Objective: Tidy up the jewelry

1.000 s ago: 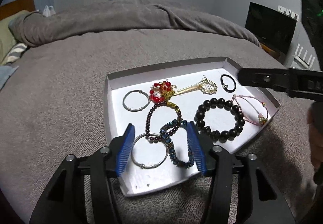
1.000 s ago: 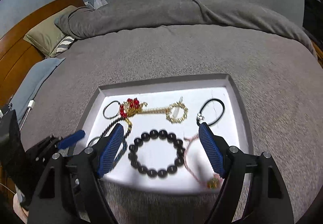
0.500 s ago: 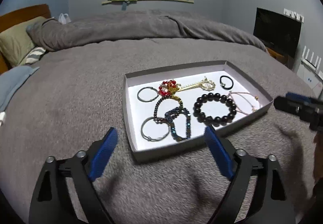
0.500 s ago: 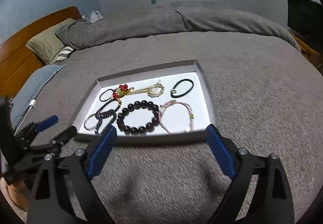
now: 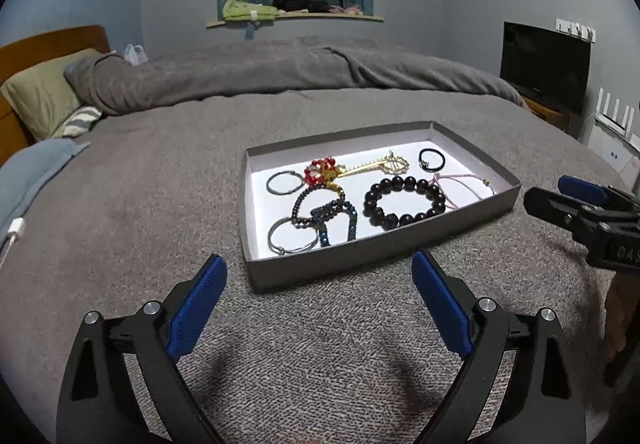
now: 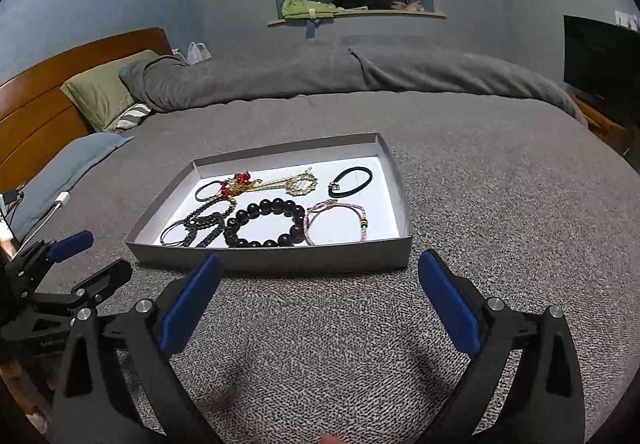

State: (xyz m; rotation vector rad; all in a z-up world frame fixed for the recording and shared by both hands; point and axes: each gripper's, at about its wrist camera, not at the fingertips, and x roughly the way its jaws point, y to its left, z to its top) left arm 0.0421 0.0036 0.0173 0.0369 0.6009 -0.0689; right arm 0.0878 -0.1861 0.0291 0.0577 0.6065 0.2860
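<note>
A shallow grey tray (image 5: 360, 262) with a white floor lies on the grey bedspread. In it are a black bead bracelet (image 5: 404, 201), a pink cord bracelet (image 5: 464, 183), a black hair tie (image 5: 431, 157), a gold hairpin with red beads (image 5: 360, 169), two silver rings (image 5: 285, 181) and dark blue beads (image 5: 336, 222). My left gripper (image 5: 318, 261) stands open and empty just short of the tray's near wall. My right gripper (image 6: 321, 258) also sits before the tray (image 6: 280, 264), its jaws opening with nothing between them.
The bed carries a rolled grey duvet (image 5: 280, 71) at the back and pillows (image 5: 44, 91) by the wooden headboard on the left. A white charger cable (image 6: 60, 199) lies at the left. A dark screen (image 5: 544, 63) stands at the right.
Both grippers have drawn back from over the tray to the bedspread in front of it. Both pairs of jaws have spread wide. The jewelry stays in the tray.
</note>
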